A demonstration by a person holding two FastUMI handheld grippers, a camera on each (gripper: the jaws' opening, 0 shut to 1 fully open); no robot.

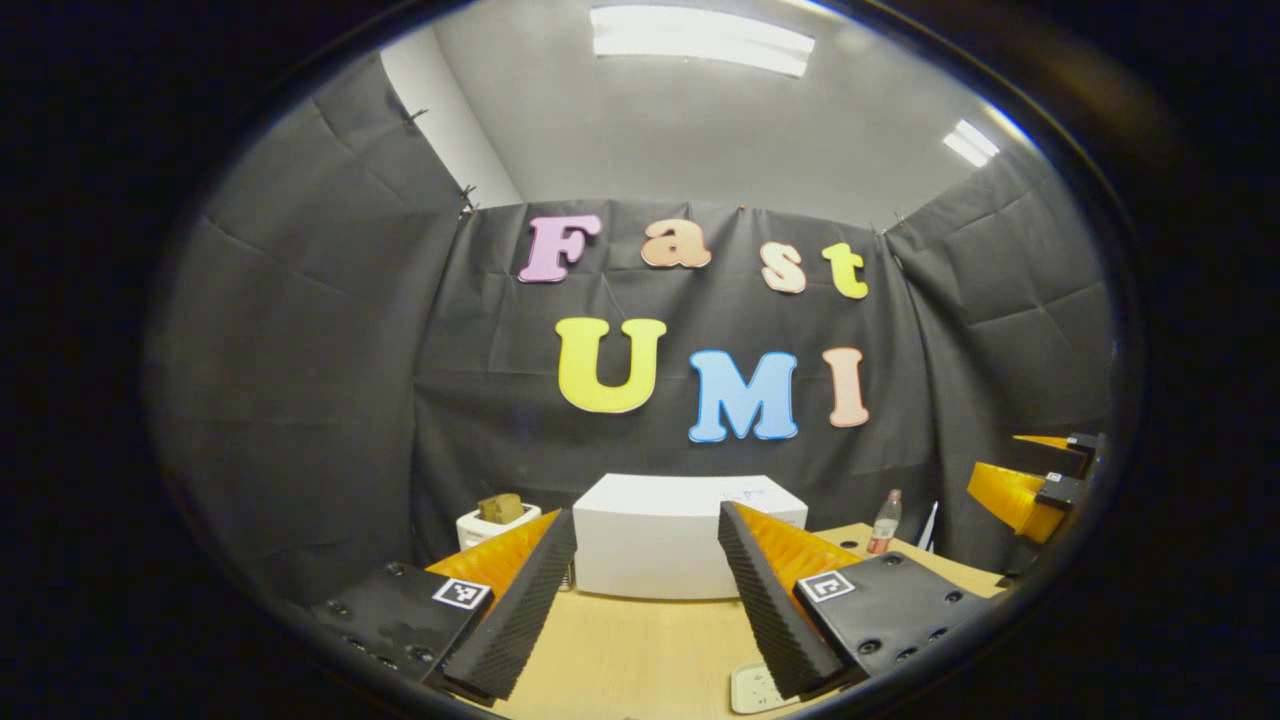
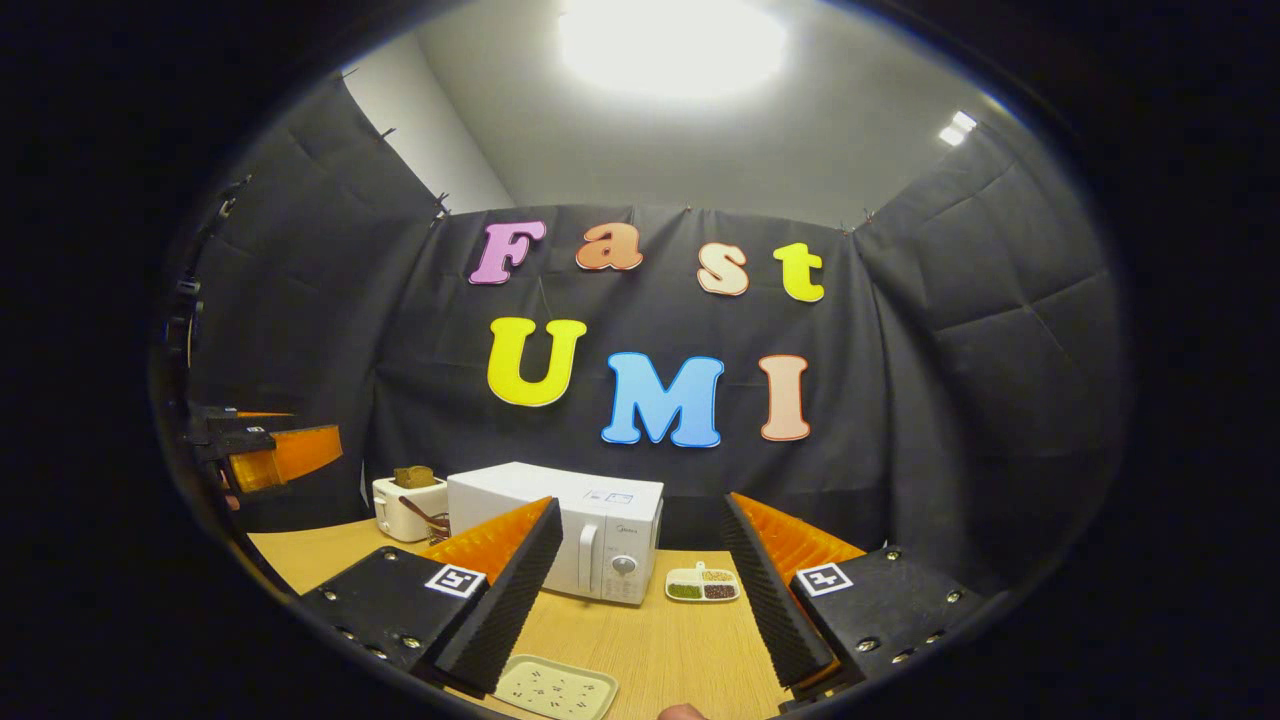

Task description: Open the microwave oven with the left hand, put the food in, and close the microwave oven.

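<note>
Basically both grippers were raised above the wooden table (image 2: 680,640), nothing held. In the left gripper view the left gripper (image 1: 648,600) had its fingers spread wide, empty gap between them, and the white microwave oven (image 1: 660,540) sat straight ahead through that gap, at the back of the table against the black cloth wall, well apart from the tips. Door looked closed in the right gripper view, where the microwave oven (image 2: 560,530) showed its handle and knob on the front right. The right gripper (image 2: 645,590) was likewise spread apart, gripping nothing. The food, a small divided dish (image 2: 703,584) with green, dark and pale portions, sat on the table just beside the microwave's right front corner. A white toaster (image 2: 405,508) with a slice of bread stood just left of the microwave. A pale tray (image 2: 556,688) lay on the table's near edge, below the right gripper's left finger. A bottle (image 1: 882,522) stood right of the microwave in the left gripper view. The other gripper (image 1: 1040,480) showed at that view's right edge.
</note>
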